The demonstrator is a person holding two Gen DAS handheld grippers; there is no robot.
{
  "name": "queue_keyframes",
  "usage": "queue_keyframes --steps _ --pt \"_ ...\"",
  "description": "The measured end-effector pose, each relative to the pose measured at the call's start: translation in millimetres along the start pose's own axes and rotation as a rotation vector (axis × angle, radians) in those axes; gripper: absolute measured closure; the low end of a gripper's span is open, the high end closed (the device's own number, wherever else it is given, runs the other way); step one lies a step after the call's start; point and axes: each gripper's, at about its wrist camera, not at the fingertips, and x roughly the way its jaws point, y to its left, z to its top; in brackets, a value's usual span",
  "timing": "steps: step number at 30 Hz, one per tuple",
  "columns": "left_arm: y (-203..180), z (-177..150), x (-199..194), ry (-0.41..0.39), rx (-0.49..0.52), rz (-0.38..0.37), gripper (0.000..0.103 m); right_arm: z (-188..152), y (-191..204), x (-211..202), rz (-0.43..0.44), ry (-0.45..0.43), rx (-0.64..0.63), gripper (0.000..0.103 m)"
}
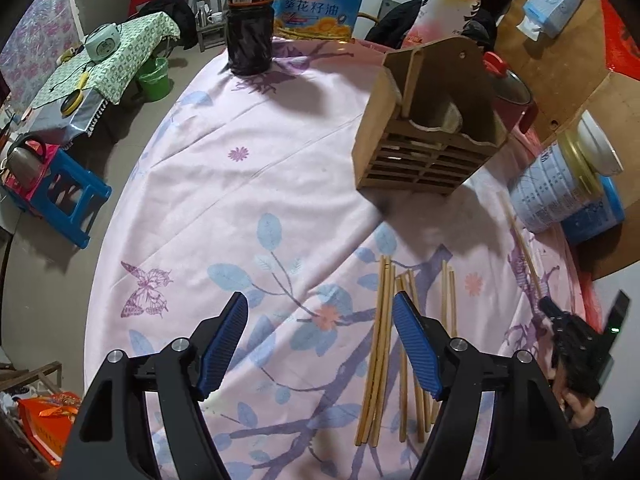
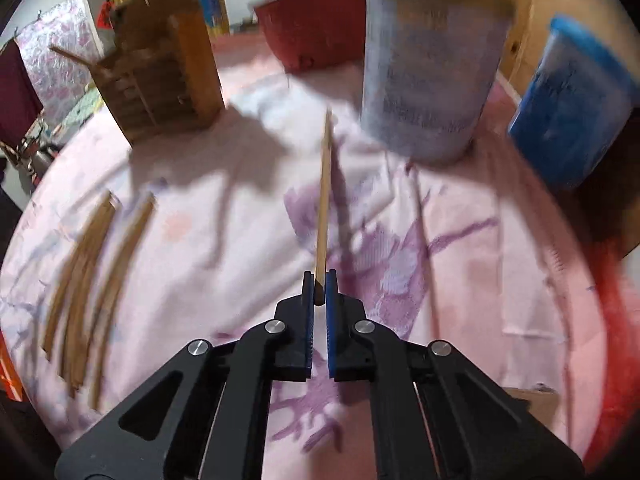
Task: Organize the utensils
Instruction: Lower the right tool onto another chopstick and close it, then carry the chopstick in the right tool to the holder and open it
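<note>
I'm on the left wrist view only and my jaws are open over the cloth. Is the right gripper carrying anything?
Observer: Yes. The right gripper is shut on one chopstick, held by its end and pointing forward.
Operator: Which way is it pointing?
Observer: Toward the gap between the wooden holder and the pale blue can; that view is blurred.
Operator: Anything beyond that can I can't see?
Observer: A blue tub stands to its right, and a red pot sits farther back.
Operator: How many chopsticks are left?
Observer: The loose chopsticks lie to the left of the right gripper, too blurred to count there.
</note>
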Motion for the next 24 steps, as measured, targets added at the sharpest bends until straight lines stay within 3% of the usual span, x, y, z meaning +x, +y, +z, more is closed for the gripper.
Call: queue_keyframes --steps 3,10,16,24 --pt "1 1 -4 -0.020 0.007 -0.024 0.029 26 13 -48 -0.015 -0.106 -0.042 0.097" --pt "11 -4 -8 -0.040 0.003 -0.078 0.029 77 43 -125 0.010 -0.247 -0.082 0.097" --pt "33 -20 -13 -0.051 -0.023 -0.078 0.029 115 70 -158 0.074 -0.316 -0.090 0.097" --pt "76 -53 -17 -0.024 -0.138 -0.054 0.029 183 110 -170 0.168 -0.414 -0.118 0.097"
